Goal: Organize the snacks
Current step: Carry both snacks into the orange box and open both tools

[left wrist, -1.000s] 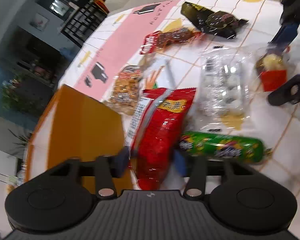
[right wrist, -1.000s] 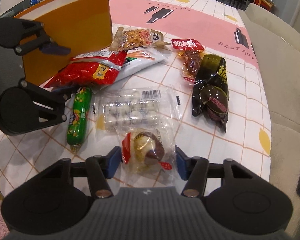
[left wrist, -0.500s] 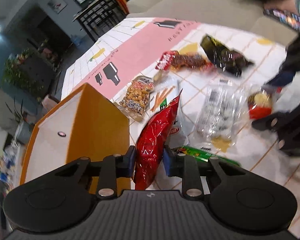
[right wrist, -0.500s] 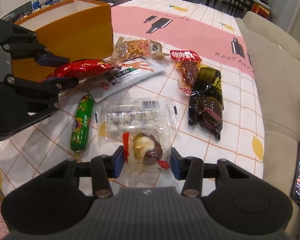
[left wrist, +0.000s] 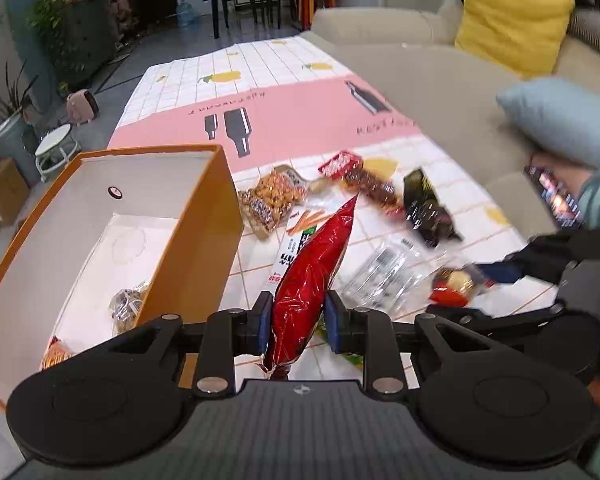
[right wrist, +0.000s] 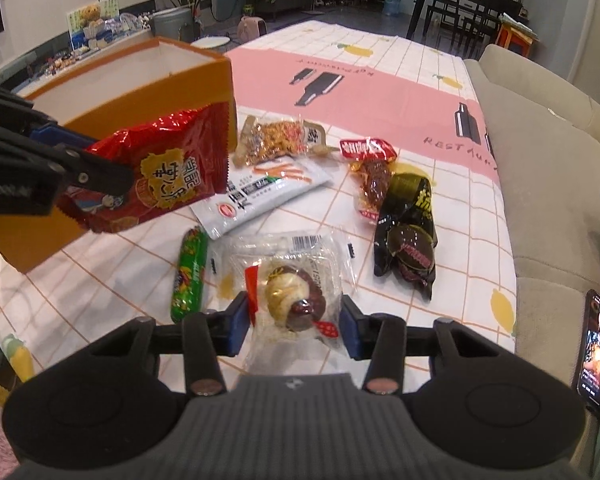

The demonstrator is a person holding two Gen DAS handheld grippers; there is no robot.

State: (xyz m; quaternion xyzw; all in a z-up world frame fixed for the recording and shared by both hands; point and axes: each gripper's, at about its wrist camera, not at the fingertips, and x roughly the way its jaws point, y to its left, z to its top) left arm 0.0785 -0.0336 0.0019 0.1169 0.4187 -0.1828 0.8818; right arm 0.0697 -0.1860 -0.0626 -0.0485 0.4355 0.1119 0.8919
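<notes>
Transfer step, both sides loaded. Left tool (left wrist: pixel 293 326) pinches red snack bag (left wrist: pixel 314 276), lifted off the surface (right wrist: pixel 416 84) just right of orange box (left wrist: pixel 195 240). Right tool (right wrist: pixel 292 325) grips clear-wrapped pastry (right wrist: pixel 295 300), raised near the front edge. Next move, by my reading: carry the red bag left over the box rim and release; the pastry goes in afterwards.

Dim indoor light, fisheye-bent edges, motion blur at left view's right.
</notes>
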